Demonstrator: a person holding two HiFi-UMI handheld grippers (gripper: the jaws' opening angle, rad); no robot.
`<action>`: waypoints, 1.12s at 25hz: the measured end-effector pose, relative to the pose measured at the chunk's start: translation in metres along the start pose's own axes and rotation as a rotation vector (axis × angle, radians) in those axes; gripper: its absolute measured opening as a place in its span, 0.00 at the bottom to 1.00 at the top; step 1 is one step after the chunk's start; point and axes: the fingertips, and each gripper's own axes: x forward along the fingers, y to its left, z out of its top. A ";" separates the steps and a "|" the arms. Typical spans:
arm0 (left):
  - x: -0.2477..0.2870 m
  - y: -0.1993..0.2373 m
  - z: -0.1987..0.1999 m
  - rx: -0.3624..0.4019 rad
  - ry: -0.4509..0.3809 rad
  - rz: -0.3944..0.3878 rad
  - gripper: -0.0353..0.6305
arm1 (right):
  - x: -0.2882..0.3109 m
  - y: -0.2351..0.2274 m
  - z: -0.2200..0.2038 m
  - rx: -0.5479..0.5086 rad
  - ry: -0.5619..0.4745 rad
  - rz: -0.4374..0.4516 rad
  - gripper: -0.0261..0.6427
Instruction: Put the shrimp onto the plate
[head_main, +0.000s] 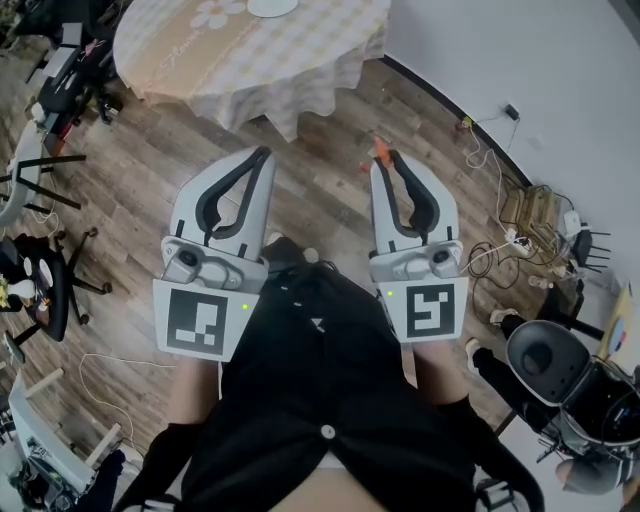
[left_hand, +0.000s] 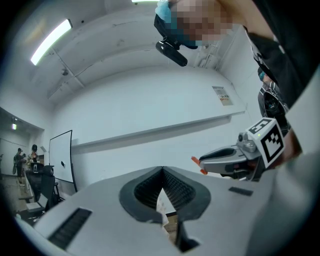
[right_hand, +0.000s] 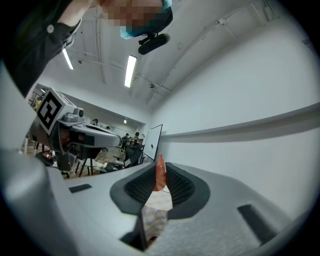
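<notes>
We held the shrimp (right_hand: 160, 173) pinched in the tips of our right gripper (head_main: 386, 160), our left gripper (head_main: 264, 153) clenched on nothing beside it, both well apart from the plate (head_main: 272, 7) on the surface (head_main: 200, 60) at twelve o'clock.

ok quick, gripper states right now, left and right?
left gripper: shut, nothing between the jaws.
right gripper: shut on the shrimp, pinched at the jaw tips.

A white plate (head_main: 272, 6) lies on the cloth-covered table (head_main: 300, 60).
</notes>
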 end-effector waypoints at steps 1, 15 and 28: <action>-0.001 0.000 0.000 0.002 0.002 0.003 0.06 | 0.000 0.000 0.000 0.005 -0.003 0.002 0.11; 0.012 0.019 -0.007 -0.002 -0.013 0.011 0.06 | 0.027 -0.002 0.001 0.004 -0.020 -0.003 0.11; 0.063 0.069 -0.019 -0.002 -0.020 -0.016 0.06 | 0.093 -0.018 -0.007 0.007 -0.007 -0.016 0.11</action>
